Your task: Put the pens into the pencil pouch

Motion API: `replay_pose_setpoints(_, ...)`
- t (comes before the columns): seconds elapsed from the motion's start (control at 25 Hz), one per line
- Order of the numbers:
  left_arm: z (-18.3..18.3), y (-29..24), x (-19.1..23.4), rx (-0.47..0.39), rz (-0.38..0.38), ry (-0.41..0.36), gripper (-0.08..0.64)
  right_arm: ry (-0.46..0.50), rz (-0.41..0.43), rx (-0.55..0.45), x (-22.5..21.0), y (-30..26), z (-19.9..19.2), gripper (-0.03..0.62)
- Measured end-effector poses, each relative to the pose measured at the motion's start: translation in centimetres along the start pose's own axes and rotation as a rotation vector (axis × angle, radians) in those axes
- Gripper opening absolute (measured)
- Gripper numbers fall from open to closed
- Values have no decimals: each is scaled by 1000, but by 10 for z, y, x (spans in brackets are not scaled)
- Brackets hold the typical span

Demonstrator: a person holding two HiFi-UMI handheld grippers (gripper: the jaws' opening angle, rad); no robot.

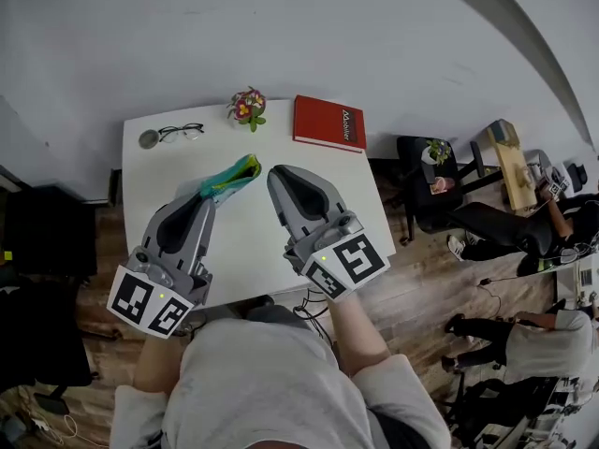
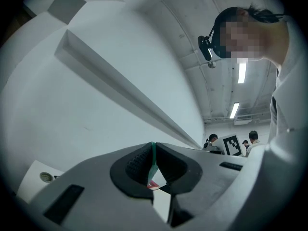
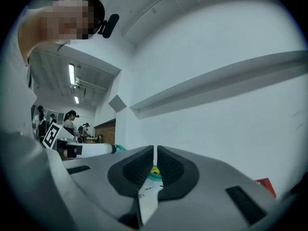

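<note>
The teal pencil pouch (image 1: 231, 178) hangs over the middle of the white table (image 1: 253, 246), a thin edge of its fabric pinched between the pressed-together jaws of the left gripper (image 1: 201, 197), which reaches it from 7 o'clock. The right gripper (image 1: 281, 174) sits just beside the pouch at 3 o'clock, jaws drawn almost together with nothing seen between them. From the pouch, potted flowers (image 1: 248, 108) stand at 12 o'clock, a red book (image 1: 328, 123) at 2 o'clock and eyeglasses (image 1: 180, 132) at 11 o'clock.
</note>
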State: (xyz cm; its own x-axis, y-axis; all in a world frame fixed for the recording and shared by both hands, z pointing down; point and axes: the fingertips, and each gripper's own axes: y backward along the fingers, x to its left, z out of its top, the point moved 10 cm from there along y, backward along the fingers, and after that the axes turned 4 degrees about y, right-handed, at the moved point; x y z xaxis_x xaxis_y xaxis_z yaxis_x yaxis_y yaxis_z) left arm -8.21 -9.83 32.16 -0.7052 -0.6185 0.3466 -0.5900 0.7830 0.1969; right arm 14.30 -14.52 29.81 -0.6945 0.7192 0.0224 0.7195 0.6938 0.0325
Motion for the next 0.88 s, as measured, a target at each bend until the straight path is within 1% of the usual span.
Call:
replay_pose_setpoints(0.16,8,7,1,-22,63,-41,41,66,-18,25,5,-3,1,43)
replay_pose_setpoints(0.48,20,18,-10,-61,166,-131,41,114,-78,29,4,12,3,44)
replay_pose_setpoints(0.64,22,22,-18,-78,210,-171,41,117,-101,28,2,25,3,44)
replay_pose_setpoints(0.88,22,25,-32,-102,267,-199,41,98,-144,29,-5,51,0,44)
